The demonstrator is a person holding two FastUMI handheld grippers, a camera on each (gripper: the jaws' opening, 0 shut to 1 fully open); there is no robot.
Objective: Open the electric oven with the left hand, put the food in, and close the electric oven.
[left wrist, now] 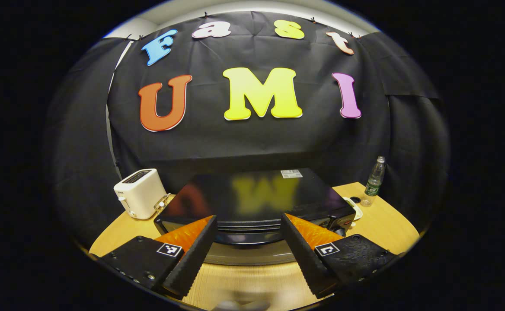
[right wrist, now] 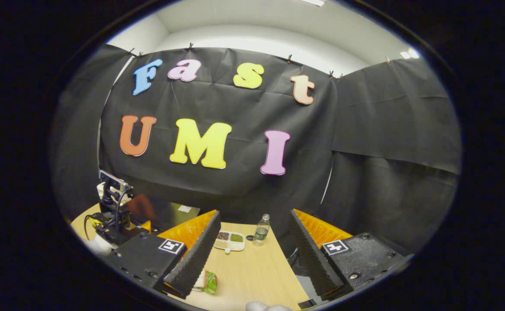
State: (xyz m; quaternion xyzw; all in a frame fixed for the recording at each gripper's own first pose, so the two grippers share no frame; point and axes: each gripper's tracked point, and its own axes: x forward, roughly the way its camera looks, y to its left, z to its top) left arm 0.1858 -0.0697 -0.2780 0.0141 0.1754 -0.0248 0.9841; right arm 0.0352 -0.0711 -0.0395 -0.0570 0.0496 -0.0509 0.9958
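The black electric oven [left wrist: 252, 196] stands on the wooden table [left wrist: 382, 224] right in front of my left gripper [left wrist: 248, 252]. That gripper is open, with the oven's front edge and a grey bar [left wrist: 248, 257] showing between its fingers. In the right gripper view, my right gripper [right wrist: 252, 255] is open over the table [right wrist: 252, 268] and holds nothing. The food [right wrist: 209, 281], a sandwich-like piece with green wrapping, lies beside its left finger and is partly hidden by it. The oven [right wrist: 170, 214] sits at the left of that view, behind the left gripper's camera mount [right wrist: 113, 185].
A white toaster [left wrist: 140, 192] stands left of the oven. A water bottle [left wrist: 374, 179] and a small dark cap [left wrist: 355, 199] are to its right. In the right gripper view, a white divided dish [right wrist: 229, 240] of grains and the bottle [right wrist: 261, 231] stand further back.
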